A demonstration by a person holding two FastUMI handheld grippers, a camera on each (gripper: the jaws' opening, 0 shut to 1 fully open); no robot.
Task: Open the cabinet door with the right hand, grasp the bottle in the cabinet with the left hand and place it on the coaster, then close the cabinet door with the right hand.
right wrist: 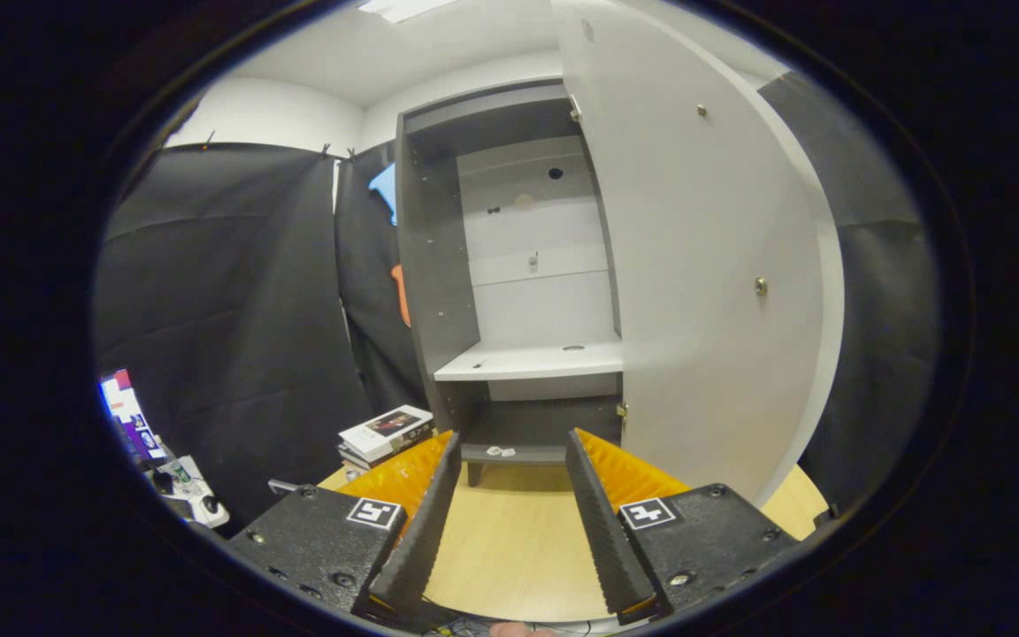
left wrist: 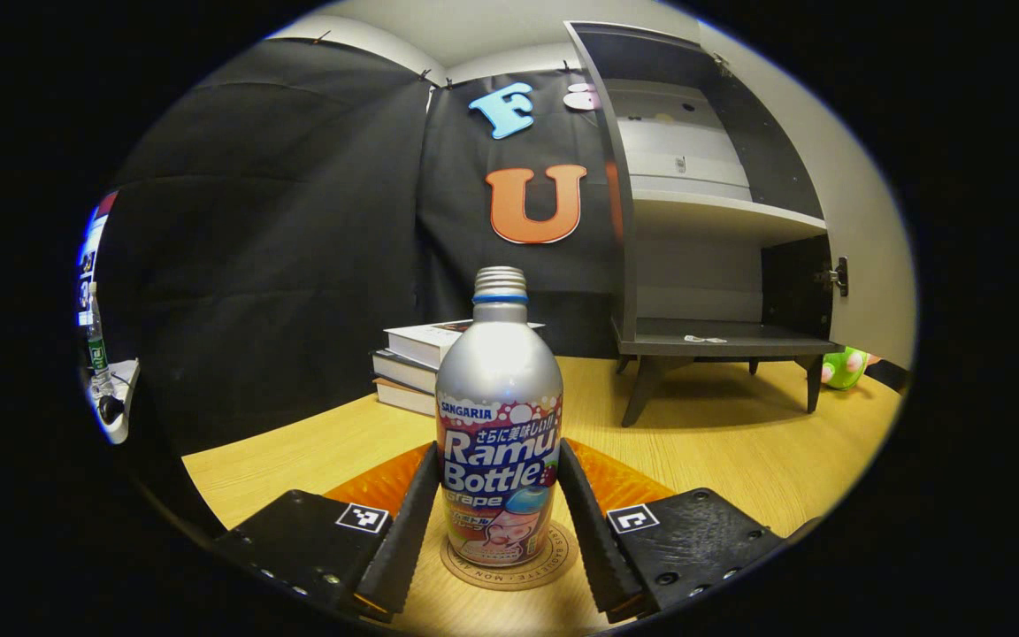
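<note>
Cabinet (right wrist: 518, 292) stands on the wooden table (left wrist: 739, 451), door (right wrist: 704, 265) swung wide open, shelves bare as far as I can see. Door panel is close in front of the right hand-held gripper (right wrist: 509, 522) and off to its right, tall axis vertical, free edge toward the camera; that gripper is spread open and holds nothing. So the right hand is the near one for the close: judging from this, the push goes on the panel's free edge, sweeping it leftward toward the cabinet front. A stack of books (left wrist: 417, 363) sits just left of the cabinet. The grape soda bottle (left wrist: 499, 425) stands upright on the round coaster (left wrist: 509, 566), directly ahead of the left hand-held gripper (left wrist: 499, 522), between its fingers. Fingers flank the bottle closely; can't tell if both still press on it or have let go. Placement looks done; release and door close remain. Risk: tipping the bottle on left-hand withdrawal.
</note>
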